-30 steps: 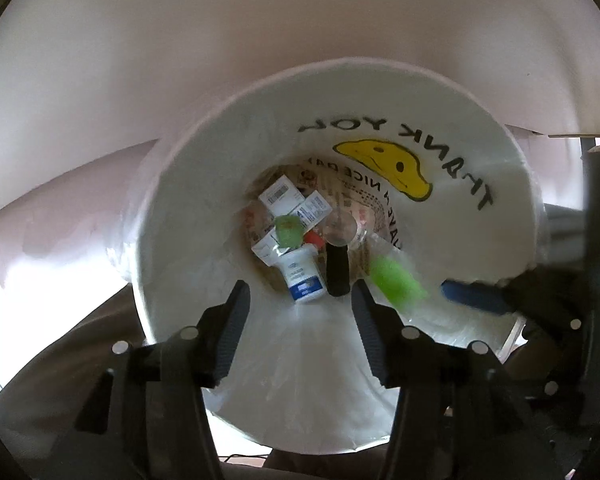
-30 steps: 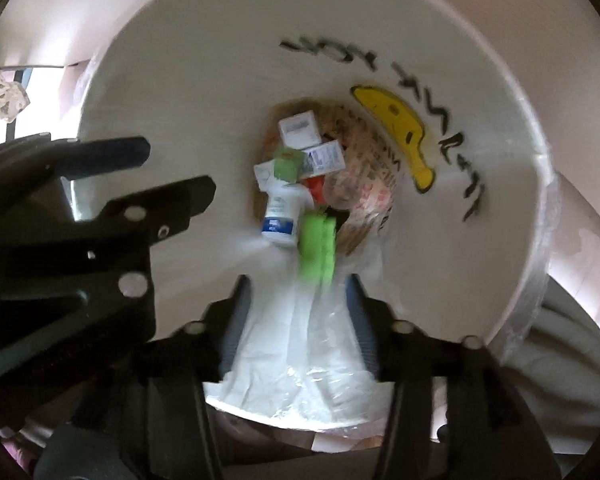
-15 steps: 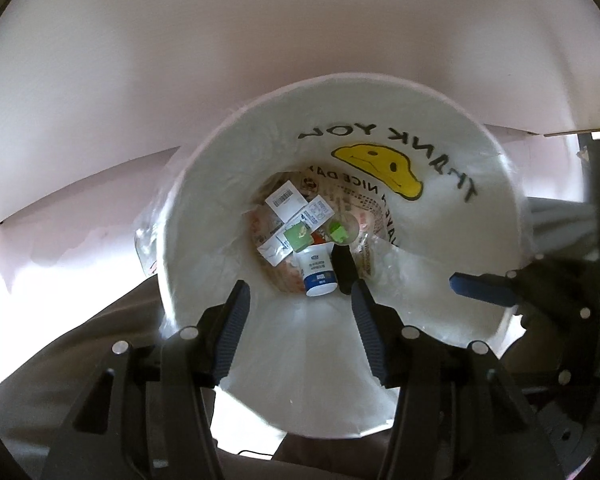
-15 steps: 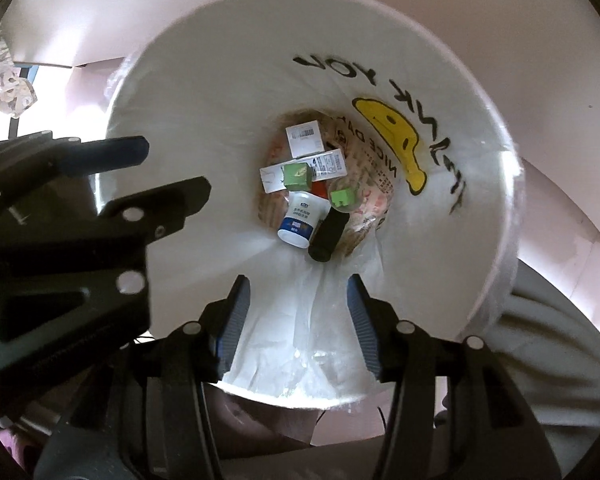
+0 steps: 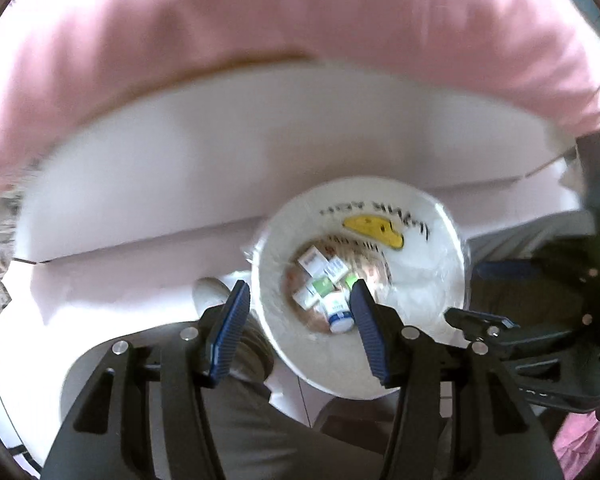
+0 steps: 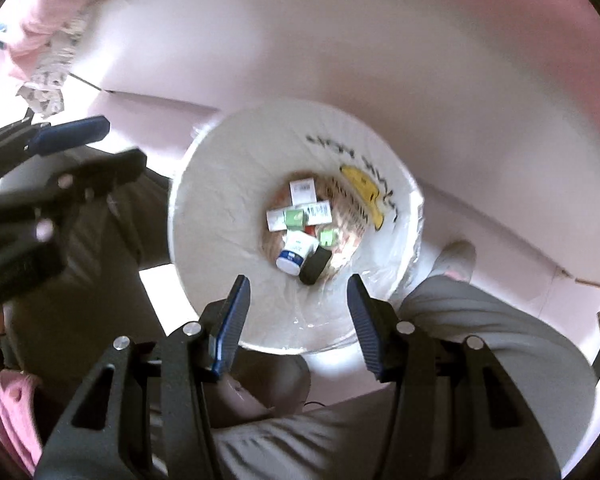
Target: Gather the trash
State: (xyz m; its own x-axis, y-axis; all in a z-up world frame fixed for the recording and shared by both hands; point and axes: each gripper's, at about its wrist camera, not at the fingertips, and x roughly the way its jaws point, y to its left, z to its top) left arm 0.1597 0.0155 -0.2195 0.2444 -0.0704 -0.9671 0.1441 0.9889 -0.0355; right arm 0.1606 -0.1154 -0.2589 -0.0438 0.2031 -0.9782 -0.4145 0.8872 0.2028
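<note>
Plainly, both pairs of fingers are spread wide with nothing between them — the left gripper point(image 5: 298, 328) and the right gripper point(image 6: 298, 322) each hang above the mouth of a white bin point(image 6: 220, 208) lined with a plastic bag bearing a yellow smiley face point(image 6: 364, 196). Down at the bottom lies the collected trash — a white bottle with a blue cap point(image 6: 296, 250), a black cylinder point(image 6: 315, 266) just right of it, small white boxes point(image 6: 302, 191) and green packets point(image 6: 294, 218) farther in. Grey trouser legs point(image 6: 480, 332) flank the bin near the camera, and a pale pink surface point(image 5: 300, 40) stretches beyond it.
</note>
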